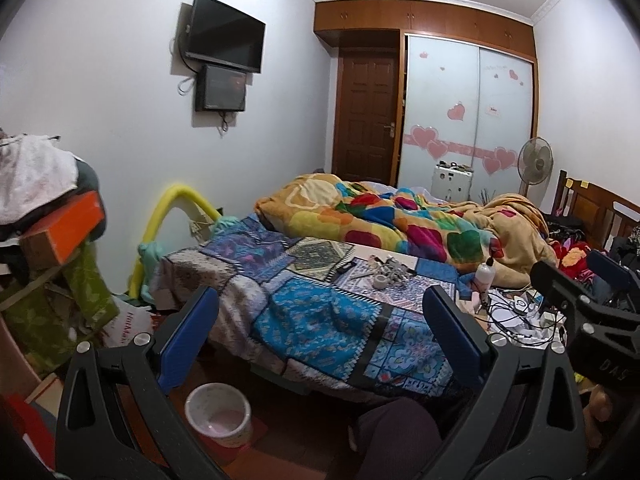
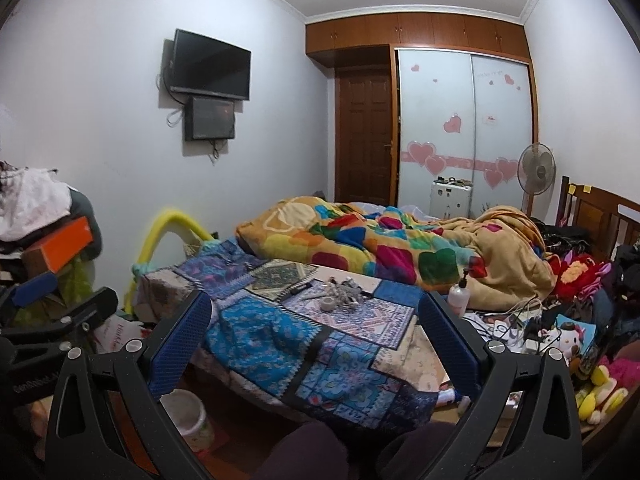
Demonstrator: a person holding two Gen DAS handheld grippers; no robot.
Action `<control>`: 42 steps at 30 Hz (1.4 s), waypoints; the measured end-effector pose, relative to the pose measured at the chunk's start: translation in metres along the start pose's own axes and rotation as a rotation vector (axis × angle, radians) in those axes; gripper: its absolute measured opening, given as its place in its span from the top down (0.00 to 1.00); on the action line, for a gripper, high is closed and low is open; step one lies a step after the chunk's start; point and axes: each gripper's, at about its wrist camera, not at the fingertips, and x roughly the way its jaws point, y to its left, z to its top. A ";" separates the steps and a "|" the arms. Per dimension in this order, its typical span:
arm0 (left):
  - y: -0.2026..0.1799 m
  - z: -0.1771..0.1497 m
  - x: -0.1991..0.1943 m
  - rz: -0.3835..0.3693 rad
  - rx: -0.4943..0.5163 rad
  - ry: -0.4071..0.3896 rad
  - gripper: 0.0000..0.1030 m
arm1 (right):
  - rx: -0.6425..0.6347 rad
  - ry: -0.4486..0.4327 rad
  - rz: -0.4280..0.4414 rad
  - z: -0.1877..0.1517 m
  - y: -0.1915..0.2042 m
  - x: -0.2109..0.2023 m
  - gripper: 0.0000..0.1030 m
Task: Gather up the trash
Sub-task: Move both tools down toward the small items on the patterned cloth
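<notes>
A small table covered by a blue patchwork cloth [image 1: 320, 312] stands in front of me. On it lies a heap of small crumpled scraps [image 1: 390, 268] with a roll of tape [image 1: 379, 281]; the heap also shows in the right wrist view [image 2: 342, 290]. A white waste bin [image 1: 218, 412] stands on the floor to the left under the table's edge, and shows in the right wrist view [image 2: 188, 412]. My left gripper [image 1: 320, 320] is open and empty, held short of the table. My right gripper [image 2: 312, 320] is open and empty too, beside the left one.
A bed with a colourful blanket [image 1: 380, 216] lies behind the table. A white pump bottle [image 2: 458, 294], cables and chargers [image 2: 508, 324] crowd the right side. Piled boxes and clothes [image 1: 52, 220] stand at the left. A fan [image 1: 535, 164] and wardrobe [image 1: 468, 100] are at the back.
</notes>
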 end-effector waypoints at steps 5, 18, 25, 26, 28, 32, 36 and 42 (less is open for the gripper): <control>-0.019 0.006 0.049 -0.012 0.033 0.032 0.00 | -0.003 0.032 -0.031 -0.002 -0.021 0.030 0.00; -0.051 -0.013 0.226 -0.040 -0.024 0.243 0.01 | 0.015 0.237 -0.060 -0.019 -0.085 0.153 0.00; -0.063 -0.023 0.314 -0.057 -0.028 0.344 0.01 | 0.030 0.337 -0.013 -0.025 -0.113 0.236 0.00; -0.066 -0.025 0.327 -0.058 -0.022 0.360 0.01 | 0.032 0.355 -0.001 -0.027 -0.117 0.250 0.00; -0.070 -0.029 0.346 -0.059 -0.019 0.382 0.01 | 0.032 0.390 0.020 -0.030 -0.126 0.276 0.00; -0.081 -0.036 0.390 -0.067 -0.011 0.413 0.01 | 0.086 0.508 0.126 -0.038 -0.149 0.336 0.00; -0.094 -0.044 0.432 -0.052 0.026 0.432 0.01 | 0.149 0.556 0.148 -0.043 -0.174 0.381 0.00; -0.108 -0.053 0.482 -0.062 0.045 0.466 0.01 | 0.111 0.599 0.149 -0.045 -0.184 0.437 0.04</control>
